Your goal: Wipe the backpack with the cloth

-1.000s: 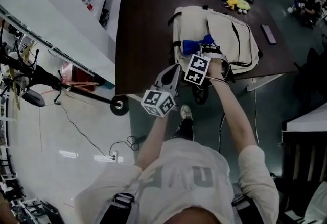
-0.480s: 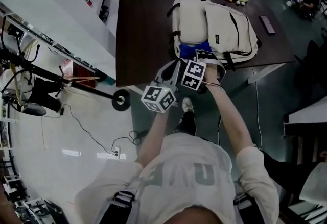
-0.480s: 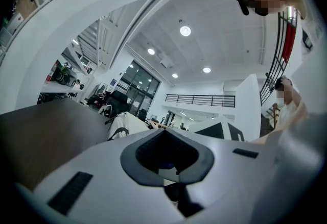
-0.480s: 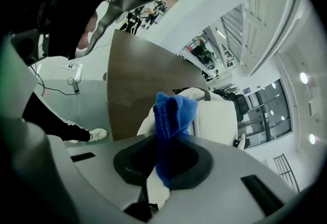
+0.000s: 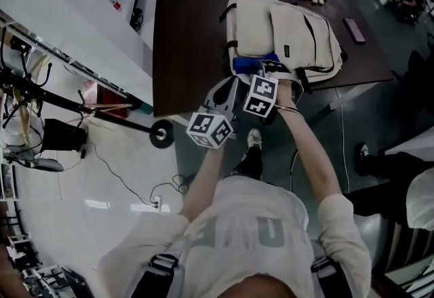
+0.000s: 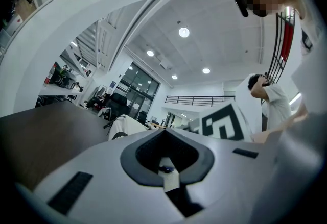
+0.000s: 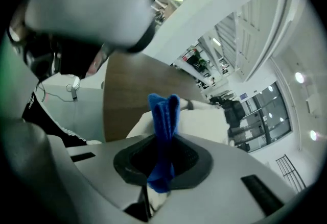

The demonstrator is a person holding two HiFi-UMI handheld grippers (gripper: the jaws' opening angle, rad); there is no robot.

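The right tongs [image 7: 162,164] are pinching tight on a folded blue cloth [image 7: 164,116], which is sticking up out of them; in the head view the cloth is sitting at the near end of the cream backpack [image 5: 285,32], which is lying flat on the dark brown desk [image 5: 190,39]; the left tongs [image 6: 166,164] are closed on nothing, hovering just beside the right ones, off the desk's near edge.
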